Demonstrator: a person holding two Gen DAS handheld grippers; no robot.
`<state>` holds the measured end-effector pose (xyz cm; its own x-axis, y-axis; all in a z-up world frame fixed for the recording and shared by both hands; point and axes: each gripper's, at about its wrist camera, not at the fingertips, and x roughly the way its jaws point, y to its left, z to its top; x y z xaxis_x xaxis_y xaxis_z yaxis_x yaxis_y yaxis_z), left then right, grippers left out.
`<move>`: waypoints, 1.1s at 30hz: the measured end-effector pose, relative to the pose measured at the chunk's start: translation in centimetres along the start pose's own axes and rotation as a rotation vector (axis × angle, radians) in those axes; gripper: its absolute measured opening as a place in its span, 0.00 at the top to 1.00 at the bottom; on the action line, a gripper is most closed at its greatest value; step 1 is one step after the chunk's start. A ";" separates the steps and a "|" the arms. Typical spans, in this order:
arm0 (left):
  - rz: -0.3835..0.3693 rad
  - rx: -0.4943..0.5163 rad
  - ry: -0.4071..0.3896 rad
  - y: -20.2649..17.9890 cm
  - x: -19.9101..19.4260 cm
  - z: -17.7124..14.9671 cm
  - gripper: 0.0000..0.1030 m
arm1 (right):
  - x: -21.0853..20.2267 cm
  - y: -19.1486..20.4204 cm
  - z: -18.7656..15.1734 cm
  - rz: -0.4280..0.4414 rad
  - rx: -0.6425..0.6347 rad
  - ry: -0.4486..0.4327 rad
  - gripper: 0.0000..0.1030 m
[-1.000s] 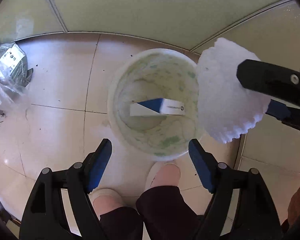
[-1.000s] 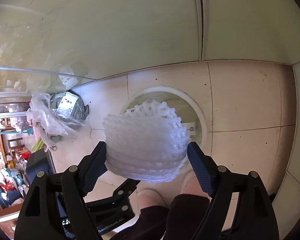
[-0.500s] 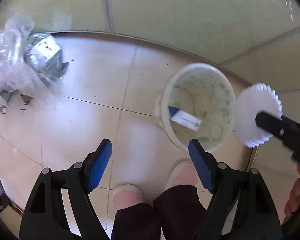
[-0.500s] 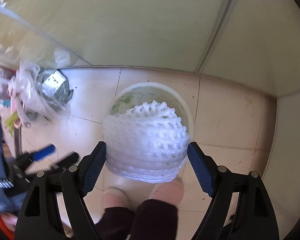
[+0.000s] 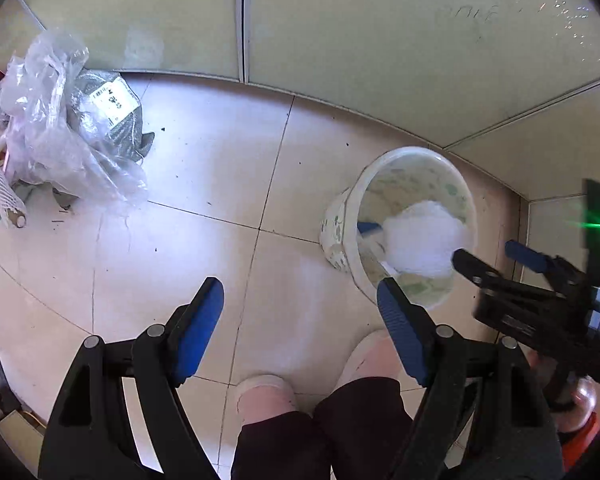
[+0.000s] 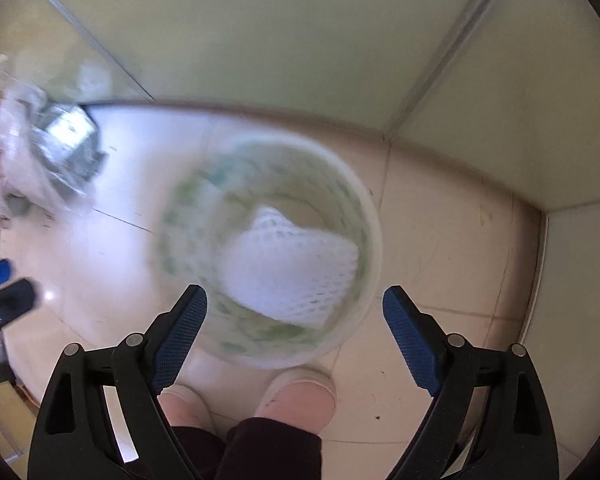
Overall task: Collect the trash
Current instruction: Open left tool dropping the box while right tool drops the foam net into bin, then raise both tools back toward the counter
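Since a second ago, the foam net point(image 6: 288, 264) is no longer sitting between the right gripper point(image 6: 294, 320) fingers; it is now lying inside the bin point(image 5: 418, 152), and the left gripper point(image 5: 300, 312) is looking further out over the floor point(image 5: 204, 184) toward the bag pile point(image 5: 60, 128) by the wall at the floor's left edge. The right fingers are opening with nothing between them, hanging just over the bin's near rim. The left fingers are standing wide apart and empty.

The net is resting high in the bin, partly covering a blue and white carton point(image 5: 370, 228); being springy, it is likely to bulge up and catch a finger if the right gripper is pulled away low. The bin is standing close to the person's slippers point(image 6: 296, 396) and the corner of the floor, so a knock from a foot or finger risks tipping it. The bag pile is looking slippery and loose, so a pinch on thin film risks tearing or dropping it.
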<state>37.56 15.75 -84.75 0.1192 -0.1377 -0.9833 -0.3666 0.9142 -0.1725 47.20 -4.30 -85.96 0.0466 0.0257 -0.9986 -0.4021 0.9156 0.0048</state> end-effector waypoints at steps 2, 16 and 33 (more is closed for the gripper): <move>-0.005 -0.002 0.010 0.1 0.7 -0.3 0.24 | 1.1 -0.5 -0.2 -0.022 0.009 0.026 0.15; -0.015 0.060 -0.018 -3.7 -6.6 0.8 0.24 | -13.3 -2.4 -1.1 0.035 0.087 -0.091 0.15; -0.066 0.286 -0.404 -12.3 -46.7 3.3 0.24 | -56.1 -2.4 -0.5 -0.060 0.189 -0.599 0.15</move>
<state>39.59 12.18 -36.55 0.5026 -0.0915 -0.8596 -0.0852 0.9843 -0.1546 45.07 -8.14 -29.94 0.5901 0.1421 -0.7947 -0.2171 0.9760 0.0133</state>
